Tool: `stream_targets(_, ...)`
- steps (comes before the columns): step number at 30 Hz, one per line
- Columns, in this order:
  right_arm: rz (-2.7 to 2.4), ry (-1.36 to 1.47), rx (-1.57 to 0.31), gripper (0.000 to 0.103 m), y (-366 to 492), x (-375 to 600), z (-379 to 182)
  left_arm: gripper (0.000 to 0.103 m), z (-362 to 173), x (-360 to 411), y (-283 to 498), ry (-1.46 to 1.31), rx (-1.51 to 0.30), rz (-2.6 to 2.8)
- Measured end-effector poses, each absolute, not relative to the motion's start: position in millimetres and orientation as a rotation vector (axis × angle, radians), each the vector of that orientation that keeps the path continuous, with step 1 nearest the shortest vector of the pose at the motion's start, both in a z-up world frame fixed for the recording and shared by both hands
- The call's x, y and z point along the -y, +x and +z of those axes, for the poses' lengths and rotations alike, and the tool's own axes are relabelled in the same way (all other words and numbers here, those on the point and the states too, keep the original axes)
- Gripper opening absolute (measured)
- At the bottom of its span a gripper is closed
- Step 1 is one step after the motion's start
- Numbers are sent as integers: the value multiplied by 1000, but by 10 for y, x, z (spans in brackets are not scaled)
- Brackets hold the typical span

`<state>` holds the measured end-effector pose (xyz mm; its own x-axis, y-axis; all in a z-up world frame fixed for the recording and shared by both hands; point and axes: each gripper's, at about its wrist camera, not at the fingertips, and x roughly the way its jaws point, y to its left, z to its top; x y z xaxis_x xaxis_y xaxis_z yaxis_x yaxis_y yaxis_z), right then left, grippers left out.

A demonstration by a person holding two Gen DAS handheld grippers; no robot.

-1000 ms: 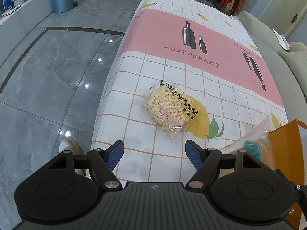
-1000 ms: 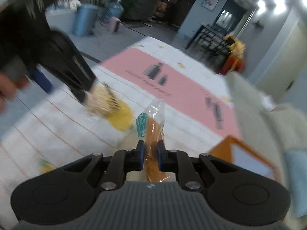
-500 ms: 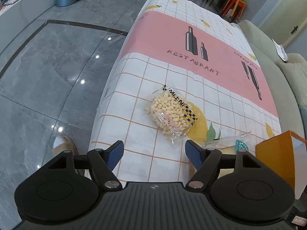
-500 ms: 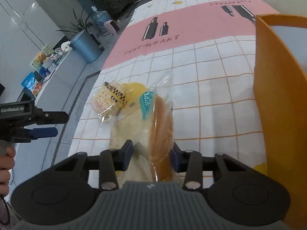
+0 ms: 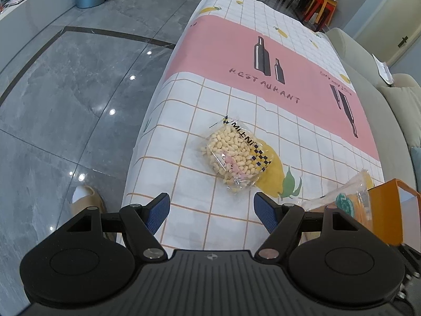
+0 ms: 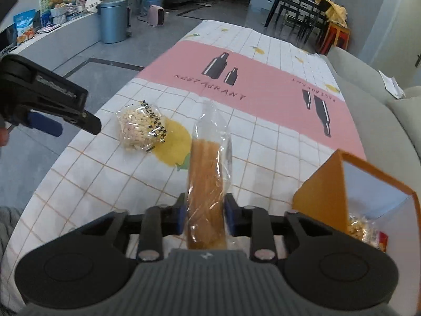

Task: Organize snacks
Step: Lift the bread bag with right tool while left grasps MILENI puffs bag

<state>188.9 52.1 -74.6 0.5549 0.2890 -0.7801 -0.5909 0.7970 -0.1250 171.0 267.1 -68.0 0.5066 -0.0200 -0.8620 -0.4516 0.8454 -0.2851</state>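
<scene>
Inspection found the right gripper [image 6: 202, 217] with a clear-wrapped bread slice [image 6: 206, 184] standing on edge between its blue pads, which lay against both sides of the slice. The jaws were opening at that moment, so the grip appeared to be a light one in course of release. The slice stood over the checked tablecloth [image 6: 263, 142], beside and short of the orange box [image 6: 329, 184], where at least one wrapped snack [image 6: 357, 230] already lay.

The bread was judged light, soft and easily crushed. Its film wrapper looked slippery, and its loose top tail offered no firm hold. A hold across the flat faces at mid-body, with modest pressure, was considered the sound choice.

The second item, a clear puffed-snack bag [image 5: 235, 156], lay flat on the tablecloth, partly over a printed lemon, well apart from the box. It was judged light, crinkly and brittle in its contents. A pinch across its narrow width or at a sealed edge seemed advisable.

The left gripper [image 5: 211, 210] hung above the near table edge, angled steeply downward, its jaws wide apart with nothing between them. The puffed-snack bag lay ahead of its fingertips, untouched. In the right wrist view this gripper appeared at the left, a hand [image 6: 3, 131] partly visible behind it. The right gripper also pointed downward toward the cloth.
</scene>
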Motion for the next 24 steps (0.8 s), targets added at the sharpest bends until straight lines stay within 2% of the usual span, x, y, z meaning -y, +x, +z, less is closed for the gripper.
stream_targets(1, 532, -386, -852, 72, 1948, -520, -816, 85, -678, -2667, 1709, -518, -1015, 275)
stream_targets(2, 525, -360, -894, 75, 2036, -511, -921, 85, -676, -2662, 1708, -514, -1014, 273)
stream_targets(3, 526, -320, -920, 68, 2106, -451, -1004, 85, -672, -2654, 1708, -509, -1013, 270)
stream_targets(4, 530, -268, -943, 52, 2169, -394, -1076, 85, -670, -2647, 1709, -504, -1012, 267)
stream_targets(6, 526, -181, -947, 30, 2257, -269, -1145, 85, -667, -2633, 1713, -494, -1013, 265)
stream_targets(12, 518, -133, -933, 27, 2221, -197, -1142, 85, -658, -2587, 1775, -448, -1006, 269)
stream_targets(18, 538, -77, -908, 27, 2095, -170, -986, 87, -650, -2424, 2031, -234, -985, 143)
stream_targets(24, 563, -1, -923, 27, 2064, -41, -909, 89, -862, -2142, 2449, -76, -984, 138)
